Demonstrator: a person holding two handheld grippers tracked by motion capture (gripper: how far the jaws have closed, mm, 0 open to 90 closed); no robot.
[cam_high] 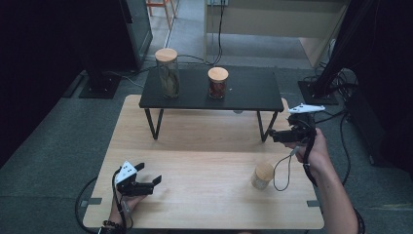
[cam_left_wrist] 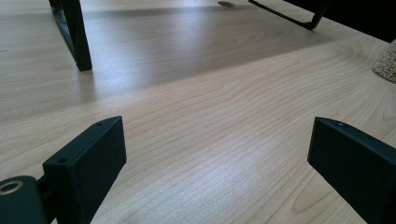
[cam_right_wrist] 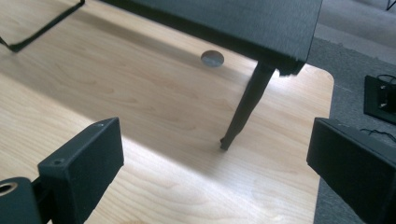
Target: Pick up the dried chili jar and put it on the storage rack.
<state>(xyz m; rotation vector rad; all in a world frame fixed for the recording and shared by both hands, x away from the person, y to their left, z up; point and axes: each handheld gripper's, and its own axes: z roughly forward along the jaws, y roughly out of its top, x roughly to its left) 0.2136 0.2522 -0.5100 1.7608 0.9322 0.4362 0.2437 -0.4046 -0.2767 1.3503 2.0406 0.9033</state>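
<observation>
A small jar with a wooden lid (cam_high: pixel 262 176) stands on the light wooden table (cam_high: pixel 204 195) at the front right; its grainy contents show at the edge of the left gripper view (cam_left_wrist: pixel 386 65). My left gripper (cam_high: pixel 150 173) rests low at the front left, open, with bare wood between its jaws (cam_left_wrist: pixel 217 140). My right gripper (cam_high: pixel 273 136) hovers beside the black shelf's right leg (cam_right_wrist: pixel 245 107), up and to the right of the small jar. It is open and holds nothing (cam_right_wrist: pixel 215 149).
A low black shelf (cam_high: pixel 243 92) stands across the back of the table. On it are a tall jar (cam_high: pixel 167 73) and a shorter jar with red contents (cam_high: pixel 217 83). A grey round disc (cam_right_wrist: pixel 212 58) lies under the shelf. Cables trail on the floor at right.
</observation>
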